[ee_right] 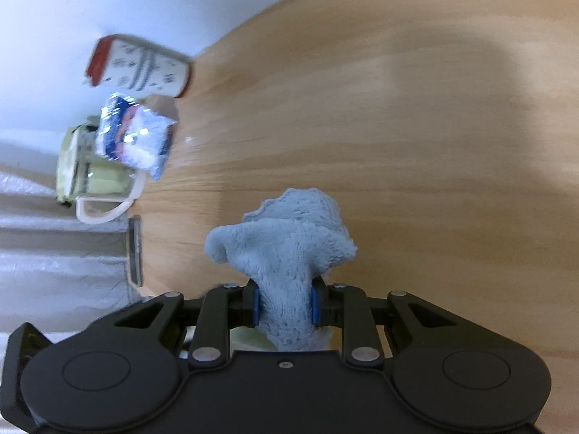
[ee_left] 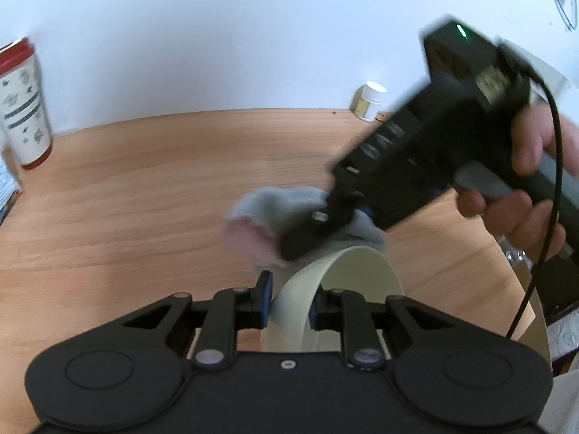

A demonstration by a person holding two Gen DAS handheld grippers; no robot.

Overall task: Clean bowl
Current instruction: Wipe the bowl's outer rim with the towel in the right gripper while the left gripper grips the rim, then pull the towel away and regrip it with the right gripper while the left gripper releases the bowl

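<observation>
My left gripper (ee_left: 288, 305) is shut on the rim of a cream bowl (ee_left: 356, 275), which stands tilted on its edge above the wooden table. My right gripper (ee_left: 315, 229) comes in from the right, held by a hand, and is shut on a grey-blue cloth (ee_left: 275, 209) with a pink underside, pressed at the bowl's upper rim. In the right wrist view the right gripper (ee_right: 284, 305) pinches the bunched cloth (ee_right: 289, 249), which fans out beyond the fingertips. A sliver of the bowl (ee_right: 249, 340) shows below the cloth.
A red-and-white canister (ee_left: 23, 105) stands at the far left by the wall; it also shows in the right wrist view (ee_right: 139, 67). A small white-lidded jar (ee_left: 371, 101) sits at the back. A blue-white packet (ee_right: 135, 133), a cream mug (ee_right: 97, 181) and a phone (ee_right: 134, 251) line the table's edge.
</observation>
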